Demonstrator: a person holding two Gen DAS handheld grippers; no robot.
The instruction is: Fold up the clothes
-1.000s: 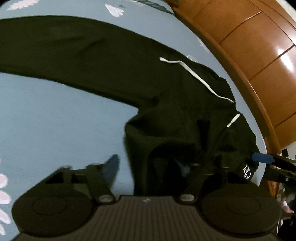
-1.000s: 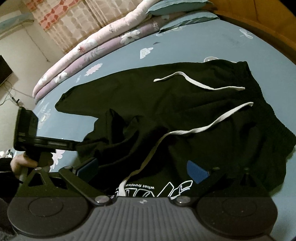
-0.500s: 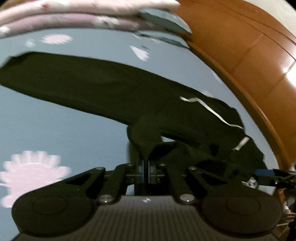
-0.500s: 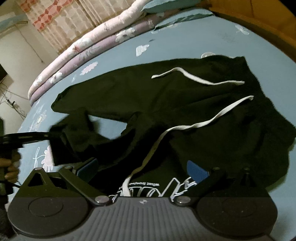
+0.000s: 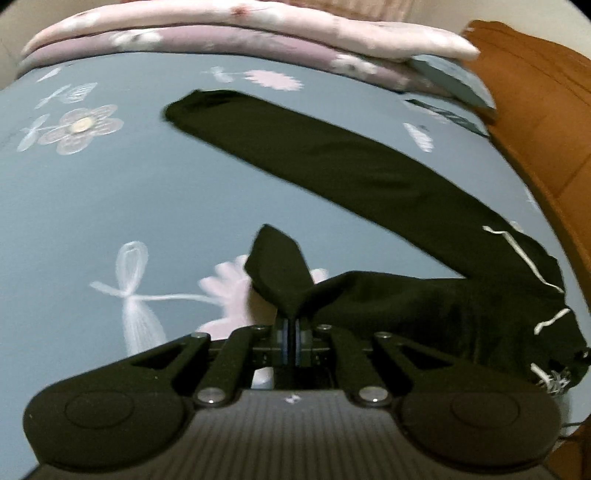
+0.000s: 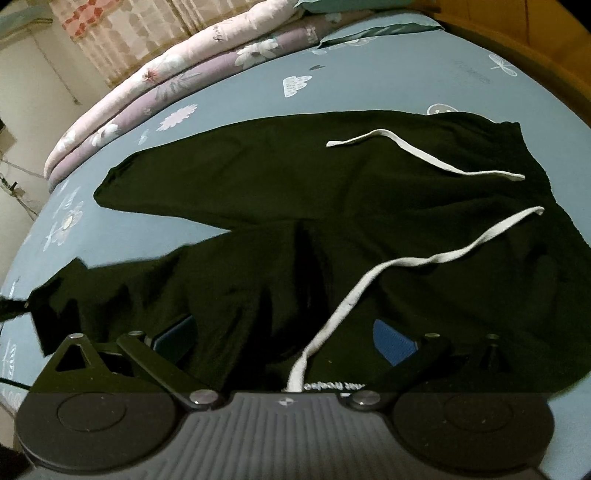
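Note:
Black trousers [image 6: 295, 184] with a white drawstring [image 6: 406, 262] lie on the blue flowered bedsheet [image 5: 110, 206]. Their far leg [image 5: 351, 166] lies stretched out flat. My left gripper [image 5: 291, 325] is shut on the end of the near leg [image 5: 277, 266], which is lifted off the sheet and drawn out from the bunched waist [image 5: 498, 314]. In the right wrist view that leg end [image 6: 55, 306] hangs at the far left. My right gripper [image 6: 284, 336] is open low over the waist part, with cloth and drawstring lying between its blue pads [image 6: 391, 339], which do not press on it.
Folded pink and purple quilts [image 5: 240, 29] are stacked along the far side of the bed, with a grey-blue pillow [image 5: 450, 77] beside them. A wooden headboard [image 5: 535, 110] bounds the right side. A curtain [image 6: 110, 26] and a wall stand beyond the bed.
My left gripper went from open to shut on the near leg's end, then carried it up and away from the waist, drawing the leg out. The right gripper shifted slightly over the waist.

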